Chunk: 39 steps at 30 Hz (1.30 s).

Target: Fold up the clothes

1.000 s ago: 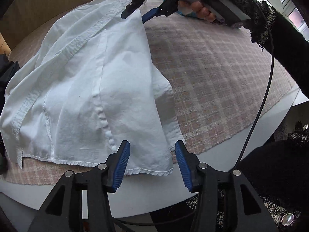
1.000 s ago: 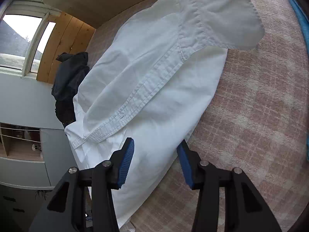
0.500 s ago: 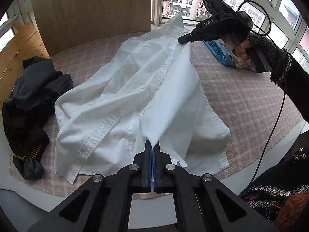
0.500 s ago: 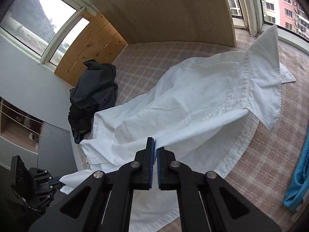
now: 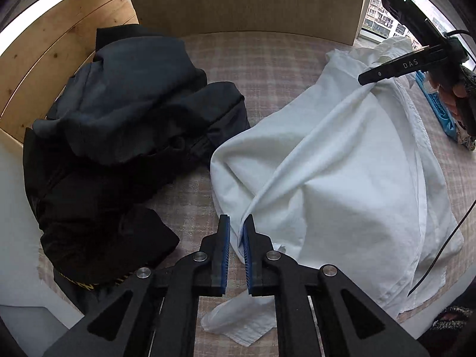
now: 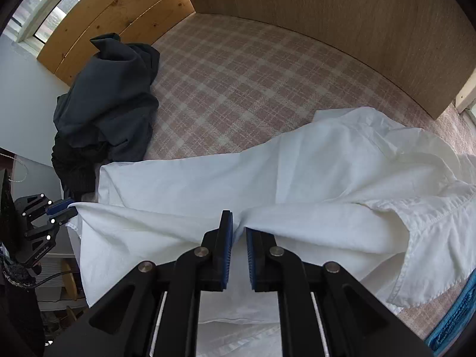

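Left gripper (image 5: 236,232): jaws parting, white shirt (image 5: 342,178) edge between pads, touching right pad only. Right gripper (image 6: 239,242): jaws parting, shirt fold bunched in gap (contact unclear). Shirt spread ahead of both on plaid cover (image 6: 253,74). Dark clothes (image 5: 125,136) heaped left of left gripper.

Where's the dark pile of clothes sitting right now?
In both wrist views the dark clothes pile lies left of the white shirt, on the pink plaid cloth, against the wooden boards at the far left corner.
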Motion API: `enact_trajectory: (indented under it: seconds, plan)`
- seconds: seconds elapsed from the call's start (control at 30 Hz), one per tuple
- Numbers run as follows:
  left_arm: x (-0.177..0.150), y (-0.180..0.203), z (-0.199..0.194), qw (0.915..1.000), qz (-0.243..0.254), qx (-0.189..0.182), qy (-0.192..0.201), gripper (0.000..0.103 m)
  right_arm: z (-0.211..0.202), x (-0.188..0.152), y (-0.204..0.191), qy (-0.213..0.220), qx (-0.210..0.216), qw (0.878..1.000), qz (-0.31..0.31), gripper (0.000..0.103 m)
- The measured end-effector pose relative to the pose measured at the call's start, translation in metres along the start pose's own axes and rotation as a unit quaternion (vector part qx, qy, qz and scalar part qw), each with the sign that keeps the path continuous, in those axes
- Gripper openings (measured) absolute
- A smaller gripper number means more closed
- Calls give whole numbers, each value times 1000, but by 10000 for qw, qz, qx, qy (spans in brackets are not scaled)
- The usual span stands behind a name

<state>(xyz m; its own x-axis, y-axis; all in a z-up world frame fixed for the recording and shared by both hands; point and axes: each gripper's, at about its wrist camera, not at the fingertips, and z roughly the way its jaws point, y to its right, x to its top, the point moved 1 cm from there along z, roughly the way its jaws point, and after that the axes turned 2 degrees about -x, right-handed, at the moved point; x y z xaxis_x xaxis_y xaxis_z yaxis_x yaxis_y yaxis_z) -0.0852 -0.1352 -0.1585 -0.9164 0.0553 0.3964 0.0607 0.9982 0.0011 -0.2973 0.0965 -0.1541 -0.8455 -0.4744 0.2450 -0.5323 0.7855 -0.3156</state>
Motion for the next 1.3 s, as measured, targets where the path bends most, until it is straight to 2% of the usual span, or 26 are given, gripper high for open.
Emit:
enact_trajectory:
  seconds: [0.07,0.1,0.13,0.27,0.33,0.47,0.57,0.7,0.77,0.8,0.87,0.97,1.03,1.07,1.1,1.17,1.2,1.23,1.3]
  plan:
    - [-8,2,-17,9998,93,137,93,17,-33,-18,6,163,169,9997,-73,28]
    - [-13,7,-27,9994,187,244,143,16,-50,-29,12,267,193,9994,-101,41]
    - [-18,13,-38,9988,289,358,191,14,-67,-40,24,378,147,9992,-70,49]
    - [-39,34,-75,9979,346,379,388,17,-122,-78,83,798,32,9962,335,49]
    - [-48,49,-83,9981,336,297,411,15,-131,-89,120,913,-330,9929,689,49]
    - [-66,114,-75,9967,529,-559,266,17,-107,-90,184,661,-1428,9804,1186,49]
    - [-82,186,-57,9886,997,-1128,-28,17,-84,-77,215,705,-1456,9742,1576,49]
    - [-88,257,-36,9785,1040,-1736,-387,21,-56,-56,232,661,-1378,9716,1809,49]
    - [-91,289,-28,9757,1209,-1759,-496,24,-46,-47,236,650,-1336,9711,1867,49]
    - [-93,304,-24,9748,1350,-1697,-526,26,-45,-44,232,665,-1362,9723,1777,53]
    - [-96,329,-15,9742,1593,-1474,-615,33,-41,-38,224,694,-1414,9745,1596,54]
    - [-101,352,2,9731,1819,-1181,-782,35,-35,-32,208,698,-1717,9764,1109,56]
    - [-108,361,13,9715,2076,-784,-828,35,-33,-31,198,714,-1884,9766,754,53]
    - [-110,364,15,9704,2180,-681,-791,38,-33,-31,193,729,-1923,9769,587,50]
    - [-112,365,16,9696,2245,-649,-730,38,-33,-31,190,742,-1946,9770,459,39]
    - [-116,367,17,9677,2374,-585,-607,36,-37,-31,190,747,-1912,9778,416,29]
    - [-116,367,17,9667,2395,-672,-609,30,-39,-30,191,743,-1901,9781,415,19]
    - [-116,366,17,9657,2368,-838,-659,14,-41,-30,193,736,-1868,9787,430,15]
    - [-115,359,16,9651,2286,-996,-795,2,-47,-32,198,715,-1684,9817,537,8]
